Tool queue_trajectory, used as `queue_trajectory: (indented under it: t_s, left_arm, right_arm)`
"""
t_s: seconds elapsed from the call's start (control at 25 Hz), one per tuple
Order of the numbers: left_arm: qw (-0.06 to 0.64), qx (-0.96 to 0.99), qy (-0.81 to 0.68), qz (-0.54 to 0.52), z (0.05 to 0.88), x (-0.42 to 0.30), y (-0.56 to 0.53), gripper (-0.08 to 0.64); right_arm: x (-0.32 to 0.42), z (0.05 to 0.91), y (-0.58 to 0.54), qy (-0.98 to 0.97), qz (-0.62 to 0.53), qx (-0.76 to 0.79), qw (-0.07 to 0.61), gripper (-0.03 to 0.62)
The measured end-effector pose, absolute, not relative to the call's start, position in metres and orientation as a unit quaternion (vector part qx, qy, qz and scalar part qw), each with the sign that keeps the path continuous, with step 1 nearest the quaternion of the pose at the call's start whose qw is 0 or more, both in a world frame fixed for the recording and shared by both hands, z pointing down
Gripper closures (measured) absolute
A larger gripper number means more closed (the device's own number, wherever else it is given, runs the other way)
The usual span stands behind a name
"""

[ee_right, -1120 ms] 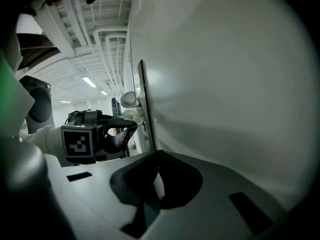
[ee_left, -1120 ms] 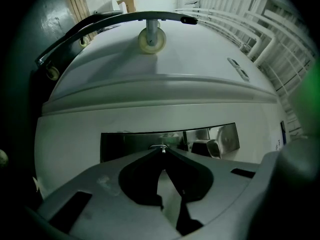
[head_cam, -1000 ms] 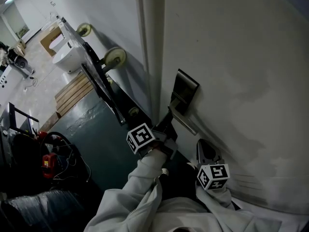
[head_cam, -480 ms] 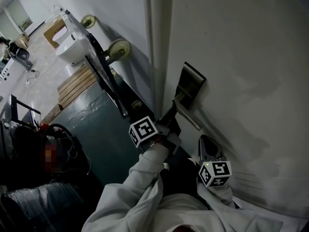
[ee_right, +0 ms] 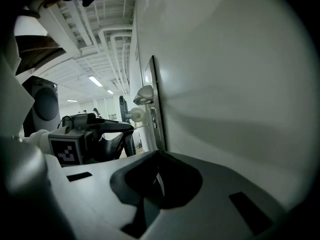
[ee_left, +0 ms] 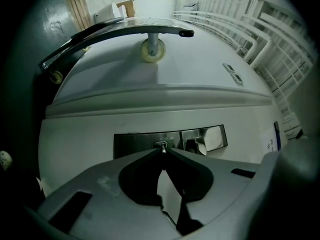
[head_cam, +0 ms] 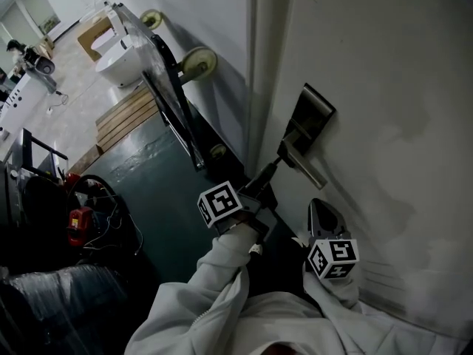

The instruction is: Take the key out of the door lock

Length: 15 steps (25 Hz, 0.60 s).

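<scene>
Keyhole: can't tell whether the key blade is still in it or clear.
Left claw (head_cam: 273, 167) is pinched shut on the key (ee_left: 161, 146), which sits edge-on at its tips. The plate (ee_left: 142, 145) on the door (head_cam: 384, 87) is dead ahead of the tips, and the handle (ee_left: 202, 143) is just to their right.
Vs a second ago: the left claw has backed off the plate and the gap is wider. The right claw is about where it was.
Pose: the left claw faces the plate square-on, sleeved arm behind it. Right claw (ee_right: 159, 156) has its jaws together with nothing in them. It lies along the door face below the handle, apart from the left claw.
</scene>
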<state>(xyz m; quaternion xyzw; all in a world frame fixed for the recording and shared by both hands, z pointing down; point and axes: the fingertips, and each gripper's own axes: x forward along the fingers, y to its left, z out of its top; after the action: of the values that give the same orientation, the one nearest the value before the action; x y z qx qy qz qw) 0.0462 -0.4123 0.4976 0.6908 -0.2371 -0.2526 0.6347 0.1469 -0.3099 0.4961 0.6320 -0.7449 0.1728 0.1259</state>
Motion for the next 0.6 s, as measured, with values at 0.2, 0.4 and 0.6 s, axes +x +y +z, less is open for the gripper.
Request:
queue_trajectory:
  t_s: [0.2, 0.4, 0.6]
  left_arm:
    - [0.632, 0.692, -0.237, -0.258, 0.496, 0.039, -0.404, 0.534]
    - [0.598, 0.718, -0.245, -0.258, 0.486, 0.029, -0.403, 0.534]
    - [0.545, 0.756, -0.278, -0.232, 0.48, 0.009, -0.396, 0.534]
  right_arm:
    - [0.143, 0.493, -0.305, -0.749, 0.167, 0.63, 0.12, 0.54]
    - [0.146, 0.491, -0.299, -0.746, 0.168, 0.635, 0.112, 0.541]
    - [0.142, 0.49, -0.295, -0.749, 0.168, 0.632, 0.105, 0.54]
